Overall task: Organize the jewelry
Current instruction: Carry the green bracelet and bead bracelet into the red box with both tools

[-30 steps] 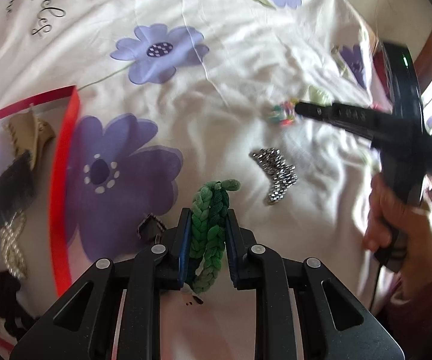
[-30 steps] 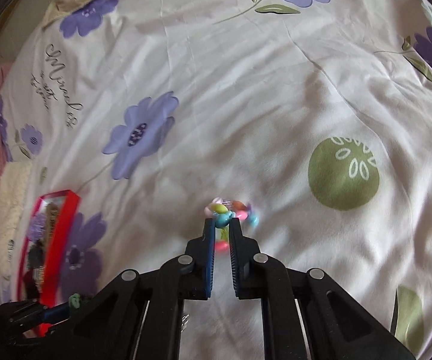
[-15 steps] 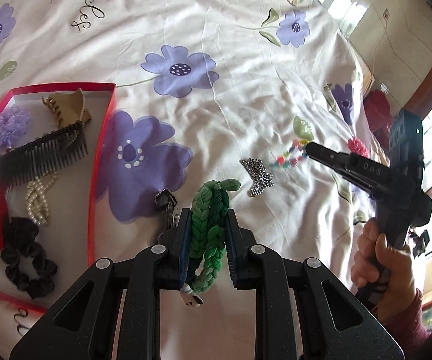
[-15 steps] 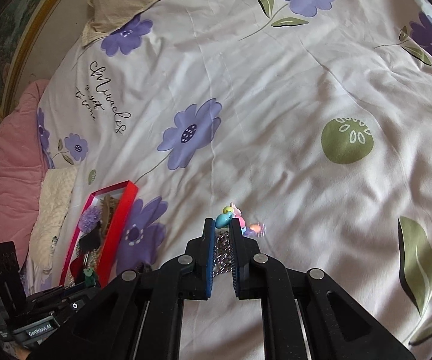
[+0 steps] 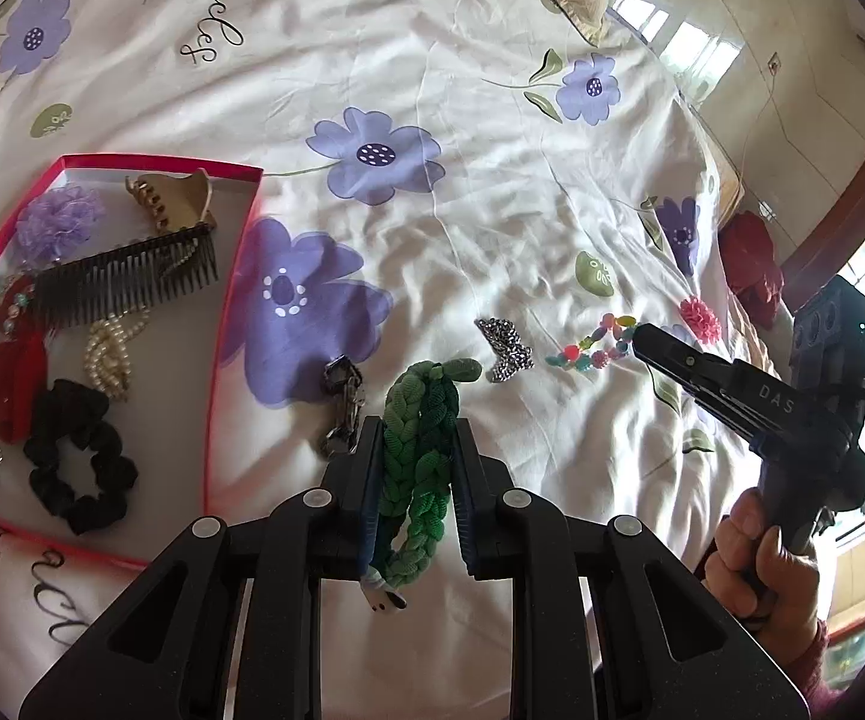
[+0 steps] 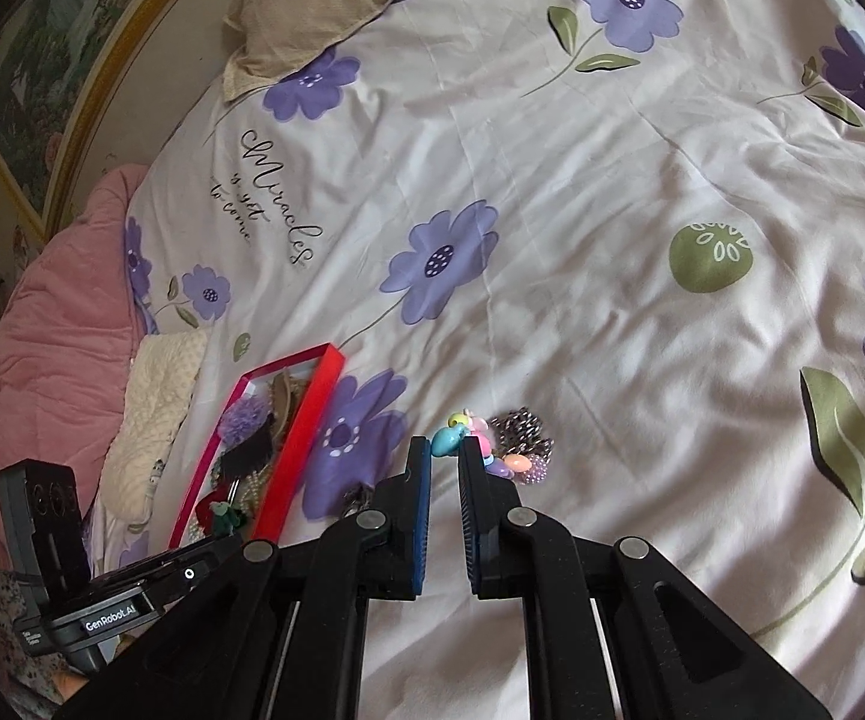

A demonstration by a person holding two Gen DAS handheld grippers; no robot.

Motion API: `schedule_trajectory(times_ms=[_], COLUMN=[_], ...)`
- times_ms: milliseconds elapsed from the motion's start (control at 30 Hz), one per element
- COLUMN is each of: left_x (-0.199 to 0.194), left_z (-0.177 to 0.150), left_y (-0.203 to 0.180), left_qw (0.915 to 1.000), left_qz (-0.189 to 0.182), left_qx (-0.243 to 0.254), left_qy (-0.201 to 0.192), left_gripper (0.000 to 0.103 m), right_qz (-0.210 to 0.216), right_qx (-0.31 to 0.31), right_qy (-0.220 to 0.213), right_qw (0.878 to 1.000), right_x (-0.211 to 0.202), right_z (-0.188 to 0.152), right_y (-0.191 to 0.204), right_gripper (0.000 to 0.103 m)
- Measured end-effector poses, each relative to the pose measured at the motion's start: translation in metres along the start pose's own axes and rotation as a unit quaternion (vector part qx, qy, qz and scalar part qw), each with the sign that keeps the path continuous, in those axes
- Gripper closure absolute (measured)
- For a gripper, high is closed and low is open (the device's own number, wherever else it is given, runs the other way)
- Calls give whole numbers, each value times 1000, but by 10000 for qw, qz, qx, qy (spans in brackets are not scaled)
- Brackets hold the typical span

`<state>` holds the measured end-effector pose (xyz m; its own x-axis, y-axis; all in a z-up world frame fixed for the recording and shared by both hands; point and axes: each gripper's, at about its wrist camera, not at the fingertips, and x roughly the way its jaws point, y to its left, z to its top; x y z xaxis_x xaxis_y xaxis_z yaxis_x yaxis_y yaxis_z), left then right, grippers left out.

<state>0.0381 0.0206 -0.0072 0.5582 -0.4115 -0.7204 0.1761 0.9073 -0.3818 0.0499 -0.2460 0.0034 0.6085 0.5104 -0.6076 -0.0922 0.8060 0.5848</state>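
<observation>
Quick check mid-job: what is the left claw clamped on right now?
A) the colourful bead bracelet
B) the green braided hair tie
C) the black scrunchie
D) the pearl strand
B: the left claw is shut on the green braided hair tie, while the black scrunchie and pearl strand lie in the red tray.

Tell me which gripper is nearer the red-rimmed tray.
Left. The left gripper, shut on the green braided hair tie, is just beside the red-rimmed tray; the right gripper is farther away.

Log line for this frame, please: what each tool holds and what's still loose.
left tool: shut on green braided band | right tool: shut on bead bracelet | loose: rhinestone clip, dark clip
</observation>
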Motion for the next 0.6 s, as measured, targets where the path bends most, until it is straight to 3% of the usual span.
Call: schedule_trajectory(times_ms=[600], left_x=[-35], left_z=[-12], left_y=[36], left_qw=[9987], left_qz=[214], left_qx=[-368], left_qy=[-271], left_gripper=[84], right_qz=[224], right_qx=[-374], right_qy=[239], right_qw=[9988], right_x=[8], right_z=[-20], right_y=[46], right_gripper=[94])
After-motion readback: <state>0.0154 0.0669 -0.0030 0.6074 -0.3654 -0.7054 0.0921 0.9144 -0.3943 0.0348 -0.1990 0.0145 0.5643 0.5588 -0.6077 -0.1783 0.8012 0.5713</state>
